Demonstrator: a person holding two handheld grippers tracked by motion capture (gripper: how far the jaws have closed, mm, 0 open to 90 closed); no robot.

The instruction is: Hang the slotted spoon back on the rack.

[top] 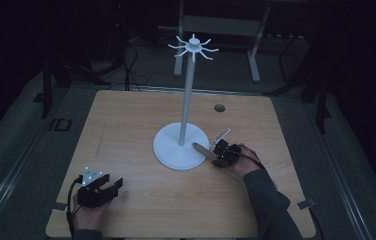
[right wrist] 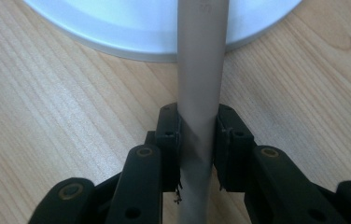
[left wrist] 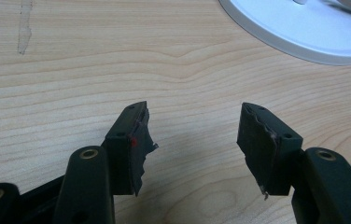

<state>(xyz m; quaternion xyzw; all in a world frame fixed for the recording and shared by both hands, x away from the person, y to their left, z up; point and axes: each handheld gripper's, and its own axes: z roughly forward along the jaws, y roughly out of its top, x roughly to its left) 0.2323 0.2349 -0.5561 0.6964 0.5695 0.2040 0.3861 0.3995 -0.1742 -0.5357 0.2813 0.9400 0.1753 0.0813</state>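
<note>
On the wooden bench (top: 126,210) stands a white hook stand (top: 185,100); the right claw (right wrist: 197,144) pinches a grey utensil handle (right wrist: 199,70) lying across its base. Next, I'd judge, lift it toward a hook, while the left claw (left wrist: 192,140) rests spread, holding nothing.

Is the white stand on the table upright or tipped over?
Upright: the white stand rests with its round base flat on the table, pole vertical, hooks on top.

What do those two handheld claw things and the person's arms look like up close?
Both are black two-jaw tools. The left gripper carries a grey three-cornered plate with bright dots on top, and a black cable trails from it. Its pads look worn and ragged. The right gripper shows a small green light. The sleeves are dark grey.
</note>
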